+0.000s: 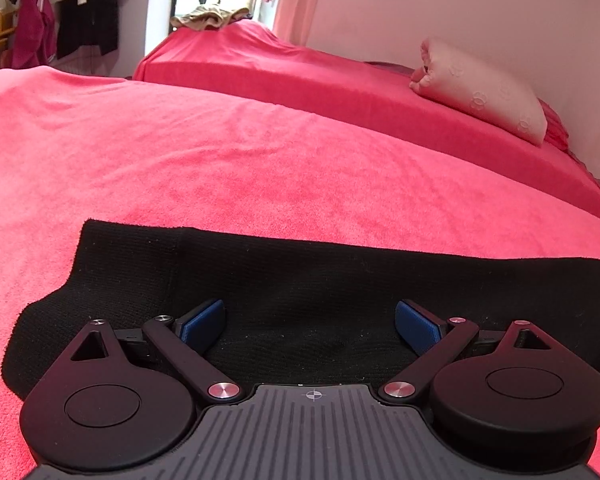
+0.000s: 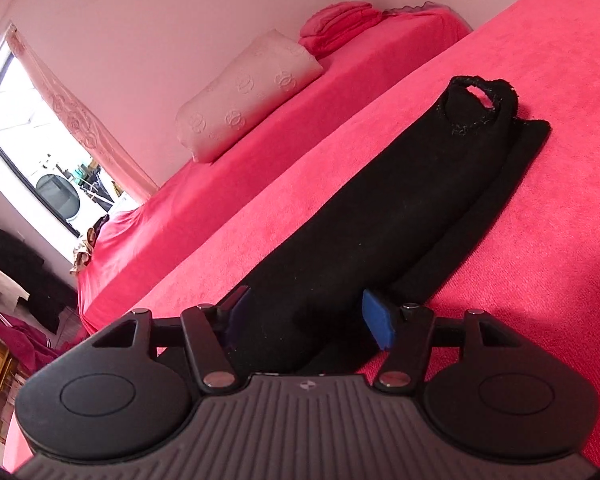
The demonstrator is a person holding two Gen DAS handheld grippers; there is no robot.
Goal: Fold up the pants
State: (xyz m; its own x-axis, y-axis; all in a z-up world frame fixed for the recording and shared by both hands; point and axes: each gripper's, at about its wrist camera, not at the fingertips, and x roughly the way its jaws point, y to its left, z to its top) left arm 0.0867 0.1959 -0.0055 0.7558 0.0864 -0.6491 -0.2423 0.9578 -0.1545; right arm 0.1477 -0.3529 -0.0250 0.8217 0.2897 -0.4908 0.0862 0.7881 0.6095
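Black pants point(image 2: 400, 216) flat under both gripper point(image 2: 308, 316) mouths

The right gripper point(image 2: 310, 316) stands with jaws apart over the near end of the black pants point(image 2: 384, 216), which lie in a long folded strip on the red blanket point(image 2: 540, 264). The far cuff is rumpled. Beyond, a pale pillow point(image 2: 248, 96) rests on a red bed point(image 2: 204, 200) by the wall.
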